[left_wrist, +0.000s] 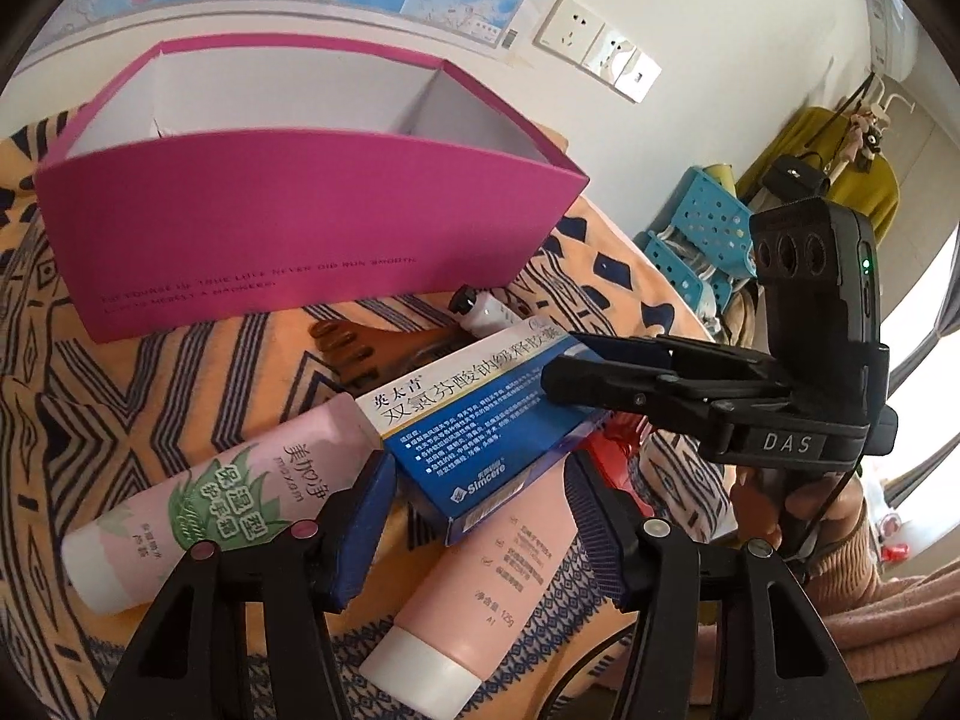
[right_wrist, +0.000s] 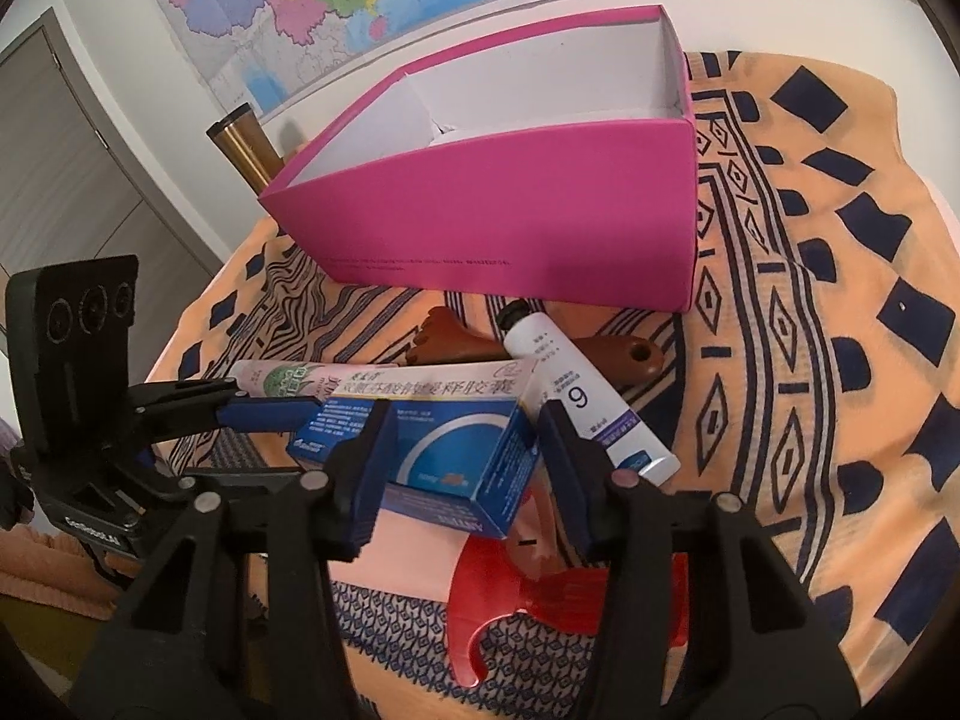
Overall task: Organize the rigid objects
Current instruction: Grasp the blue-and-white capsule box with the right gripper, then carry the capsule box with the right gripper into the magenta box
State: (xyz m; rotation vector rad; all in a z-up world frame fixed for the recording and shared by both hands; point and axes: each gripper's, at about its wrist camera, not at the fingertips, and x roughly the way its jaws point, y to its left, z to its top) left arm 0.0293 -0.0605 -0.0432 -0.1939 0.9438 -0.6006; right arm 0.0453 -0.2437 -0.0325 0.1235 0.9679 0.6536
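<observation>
A blue and white medicine box (left_wrist: 480, 420) lies on top of a pile of tubes on the patterned cloth. My left gripper (left_wrist: 478, 459) straddles its near end, pads against the box's edges. My right gripper (right_wrist: 465, 420) grips the same box (right_wrist: 456, 456) from the other side, the box filling the gap between its pads. In the left wrist view the right gripper (left_wrist: 561, 357) comes in from the right over the box's far end. Behind stands an open pink carton (right_wrist: 510, 210) with white walls inside.
Under the box lie a pink aloe tube (left_wrist: 198, 510) and a plain pink tube (left_wrist: 480, 588). A white tube (right_wrist: 588, 396), a wooden foot-shaped tool (right_wrist: 456, 342) and a red plastic piece (right_wrist: 540, 600) lie close by. Blue baskets (left_wrist: 702, 228) stand beyond the table's right edge.
</observation>
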